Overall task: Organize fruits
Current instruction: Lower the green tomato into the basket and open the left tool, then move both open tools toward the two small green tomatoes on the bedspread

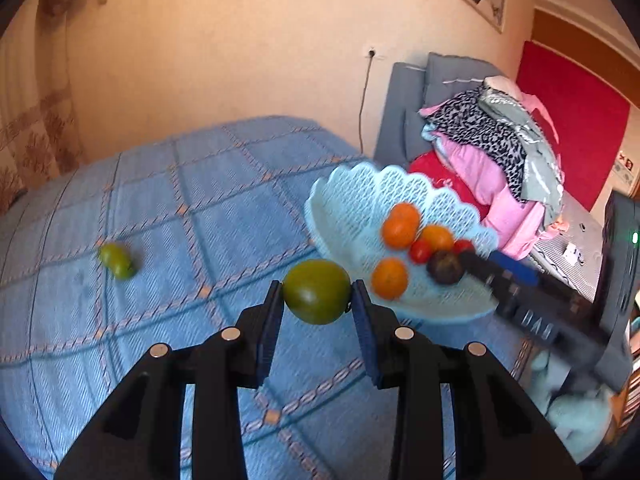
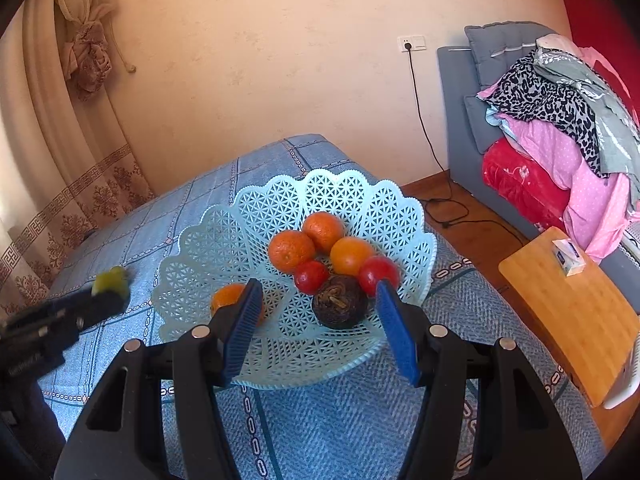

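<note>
**A:** What fills the scene?

**B:** A table under a blue checked cloth (image 2: 344, 420), set against a peach wall. On it stands a pale blue lattice basket (image 2: 224, 240) with scalloped edges.

**A:** And inside the basket?

**B:** Four oranges (image 2: 291, 250), two red tomatoes (image 2: 311, 277) and one dark, wrinkled fruit (image 2: 340, 306), grouped around the middle; one orange lies apart, toward the near left side, partly hidden behind a blue pad.

**A:** Where do the tools stand?

**B:** The right gripper (image 2: 318, 328) hangs over the basket's near rim, its blue pads spread wide with nothing pinched; the dark fruit sits just ahead, between the two fingers but clear of both. The left gripper (image 1: 317, 312) is clamped on a green tomato (image 1: 317, 291), which is pressed between the two pads at their tips and appears clear of the cloth, just left of the basket's near edge.

**A:** Anything left outside the basket?

**B:** A second, smaller green fruit (image 1: 117, 260) rests on the cloth well to the left, far from both tools and from the basket. It is blurred.
</note>
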The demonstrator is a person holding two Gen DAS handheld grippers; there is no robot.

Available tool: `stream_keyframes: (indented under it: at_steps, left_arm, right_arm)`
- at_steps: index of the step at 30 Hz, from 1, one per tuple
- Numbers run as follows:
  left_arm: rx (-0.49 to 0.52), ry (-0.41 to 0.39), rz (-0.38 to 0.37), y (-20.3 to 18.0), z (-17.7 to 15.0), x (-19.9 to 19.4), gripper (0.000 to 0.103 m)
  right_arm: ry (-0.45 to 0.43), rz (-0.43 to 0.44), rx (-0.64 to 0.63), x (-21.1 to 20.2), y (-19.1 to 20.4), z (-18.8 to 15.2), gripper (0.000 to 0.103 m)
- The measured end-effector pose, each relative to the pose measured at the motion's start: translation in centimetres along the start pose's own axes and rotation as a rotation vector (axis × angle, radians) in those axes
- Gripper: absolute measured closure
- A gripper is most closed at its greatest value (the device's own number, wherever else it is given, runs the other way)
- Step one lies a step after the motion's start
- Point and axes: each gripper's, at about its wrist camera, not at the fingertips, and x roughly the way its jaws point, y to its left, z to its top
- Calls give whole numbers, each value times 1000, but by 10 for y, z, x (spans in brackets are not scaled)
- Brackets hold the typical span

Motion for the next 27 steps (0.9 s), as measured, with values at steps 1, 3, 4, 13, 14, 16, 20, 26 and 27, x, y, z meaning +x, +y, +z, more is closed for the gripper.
stream_keyframes:
  at_steps: [1,3,4,13,14,16,20,26,27]
  left_arm:
    - [6,-6,-4,-4,3,2,68]
    - [22,-16,-12,-12,10,7,68]
    - [28,-19,-17,-15,13,9,68]
    - [12,-21,-14,-15,23,28,39]
    - [10,-19,-13,-14,23,29,39]
    - [4,-20,1,-10,23,29,39]
    - [-19,-15,14,-2,23,29,39]
    - [-40,-16,42,8,20,24,24]
    - [-46,-15,48,11,20,24,22]
  right_arm:
    - [-1,-1,1,0,-1,0,42]
    - [-3,-2,2,0,0,0,42]
    - [-4,-3,4,0,-1,1,42]
    - [0,0,3,1,0,-1,42]
    - [0,0,2,1,0,-1,42]
    - [4,2,2,2,0,-1,42]
    - [5,3,-4,3,2,-2,42]
    - [0,21,-9,1,8,-1,42]
    - [2,26,-14,1,11,-1,42]
